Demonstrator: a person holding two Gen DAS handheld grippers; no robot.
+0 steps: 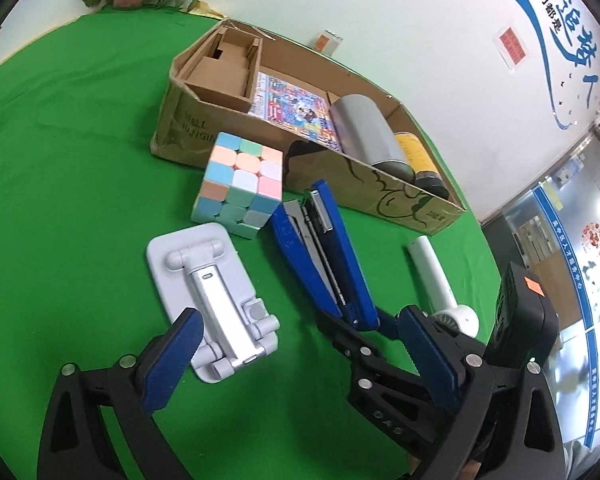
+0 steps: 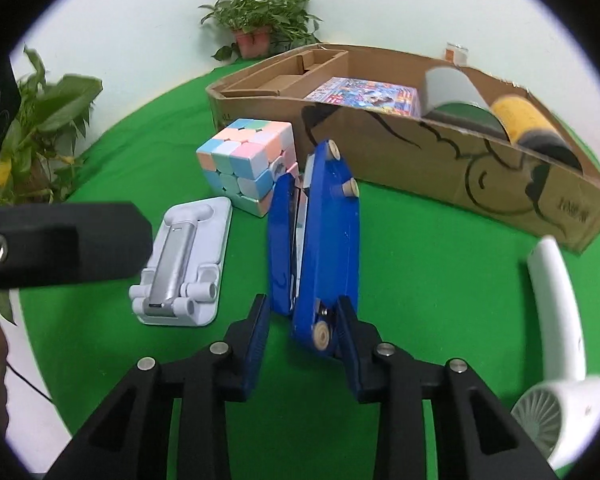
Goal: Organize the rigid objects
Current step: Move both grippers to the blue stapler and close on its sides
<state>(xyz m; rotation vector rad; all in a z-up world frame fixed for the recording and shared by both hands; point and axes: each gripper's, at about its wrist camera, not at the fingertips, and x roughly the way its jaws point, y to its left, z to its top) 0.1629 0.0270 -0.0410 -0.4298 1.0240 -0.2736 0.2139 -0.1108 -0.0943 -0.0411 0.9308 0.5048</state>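
Observation:
A blue stapler (image 2: 316,248) lies on its side on the green cloth, also in the left wrist view (image 1: 324,252). My right gripper (image 2: 304,312) is open with its fingers either side of the stapler's near end. My left gripper (image 1: 300,332) is open and wide; its left finger (image 1: 172,360) is at the near edge of a white phone stand (image 1: 216,300), (image 2: 184,264). A pastel cube (image 1: 240,188), (image 2: 248,164) sits before the cardboard box (image 1: 380,196), (image 2: 420,164). A white handheld fan (image 2: 556,344), (image 1: 440,280) lies at the right.
The box holds a cardboard insert (image 1: 224,72), a colourful booklet (image 1: 296,108), a grey cylinder (image 1: 368,132) and a yellow-black can (image 1: 420,160). Potted plants (image 2: 260,24), (image 2: 36,132) stand at the back and left. The wall runs behind the box.

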